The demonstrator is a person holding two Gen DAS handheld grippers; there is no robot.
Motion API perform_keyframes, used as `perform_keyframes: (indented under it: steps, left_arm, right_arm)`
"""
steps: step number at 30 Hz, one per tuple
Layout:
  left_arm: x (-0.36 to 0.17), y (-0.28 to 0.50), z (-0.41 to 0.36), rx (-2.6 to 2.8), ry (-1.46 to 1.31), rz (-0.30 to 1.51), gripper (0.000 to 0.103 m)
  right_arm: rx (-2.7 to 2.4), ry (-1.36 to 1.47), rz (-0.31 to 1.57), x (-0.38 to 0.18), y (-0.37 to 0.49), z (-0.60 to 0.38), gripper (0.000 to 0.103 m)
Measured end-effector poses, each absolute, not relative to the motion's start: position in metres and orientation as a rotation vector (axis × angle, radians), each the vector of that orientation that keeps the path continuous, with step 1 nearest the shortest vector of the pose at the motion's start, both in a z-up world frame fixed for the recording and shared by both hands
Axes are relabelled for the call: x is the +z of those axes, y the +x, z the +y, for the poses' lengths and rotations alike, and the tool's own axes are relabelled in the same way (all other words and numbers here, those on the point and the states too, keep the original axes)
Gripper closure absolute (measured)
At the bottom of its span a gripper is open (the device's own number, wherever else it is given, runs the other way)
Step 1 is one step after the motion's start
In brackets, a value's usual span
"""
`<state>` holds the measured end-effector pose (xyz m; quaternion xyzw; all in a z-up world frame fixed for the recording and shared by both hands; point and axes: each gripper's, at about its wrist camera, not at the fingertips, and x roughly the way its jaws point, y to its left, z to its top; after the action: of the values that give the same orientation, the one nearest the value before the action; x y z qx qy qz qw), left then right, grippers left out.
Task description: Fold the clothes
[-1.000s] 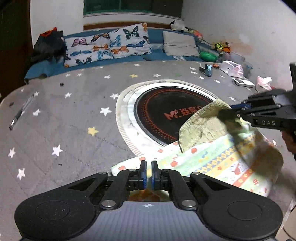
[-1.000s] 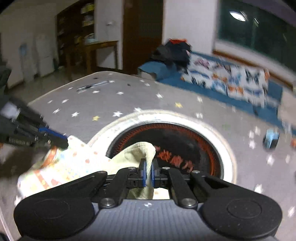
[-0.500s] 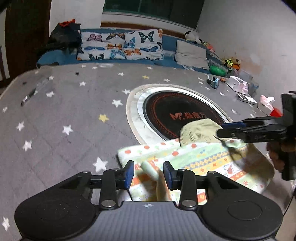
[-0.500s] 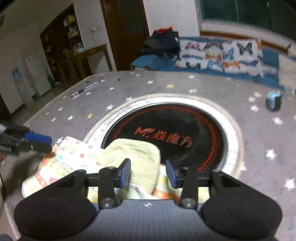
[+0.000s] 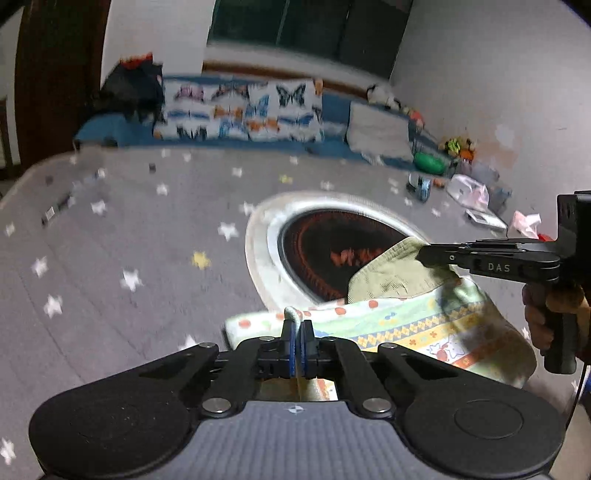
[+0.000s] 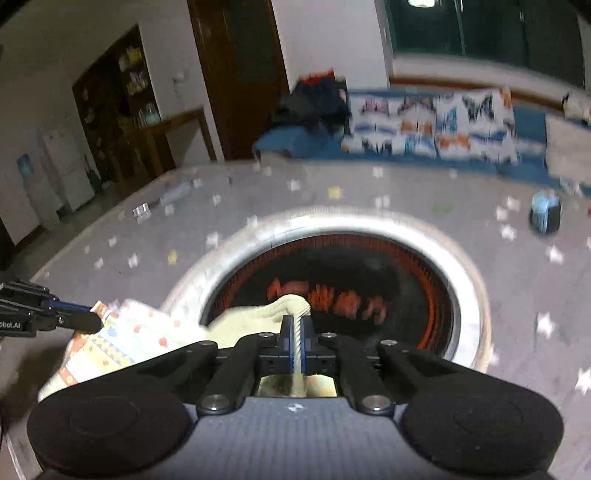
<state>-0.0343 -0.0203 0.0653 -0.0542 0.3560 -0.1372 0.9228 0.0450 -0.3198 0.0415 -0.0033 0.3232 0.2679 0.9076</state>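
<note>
I see white walls, dark window (image 5: 306, 33) at 12 o'clock, blue bench (image 5: 122, 127) with butterfly cushions (image 5: 243, 110) below; dark wooden door (image 6: 236, 74), shelves (image 6: 122, 92) at 10 o'clock, possibly bookcase; blur heavy.

Both the left gripper (image 5: 297, 325) and right gripper (image 6: 296, 320) jaws, open half a second ago, now pinch the garment (image 5: 413, 325).

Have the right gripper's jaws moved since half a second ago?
Yes. The right gripper, which stood open over the garment in front of the black disc, is now shut on the garment's pale edge.
</note>
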Motion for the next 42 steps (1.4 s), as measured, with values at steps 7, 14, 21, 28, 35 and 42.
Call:
perform_keyframes:
  steps: [7,14,21,28,35,42]
  left_arm:
    - [0.041,-0.017,-0.021,-0.222,-0.102,0.813,0.099]
    - [0.041,-0.021,-0.018,-0.190,-0.080,0.807,0.095]
    - [0.062,-0.033,-0.025,-0.162,-0.045,0.738,0.091]
    - [0.067,-0.030,-0.057,-0.301,-0.085,0.751,0.080]
    - [0.048,-0.020,-0.083,-0.372,-0.069,0.801,0.077]
    - [0.035,-0.010,-0.090,-0.356,-0.040,0.817,0.077]
  right_arm:
    - [0.525,-0.043,0.660,0.045,0.033,-0.322,0.098]
    - [0.507,-0.079,0.684,0.045,0.018,-0.330,0.095]
    - [0.471,-0.141,0.723,0.037,-0.033,-0.348,0.094]
    - [0.382,-0.095,0.761,0.017,-0.011,-0.368,0.094]
    - [0.322,-0.059,0.733,0.018,-0.007,-0.379,0.067]
    - [0.327,-0.086,0.724,0.014,-0.009,-0.373,0.073]
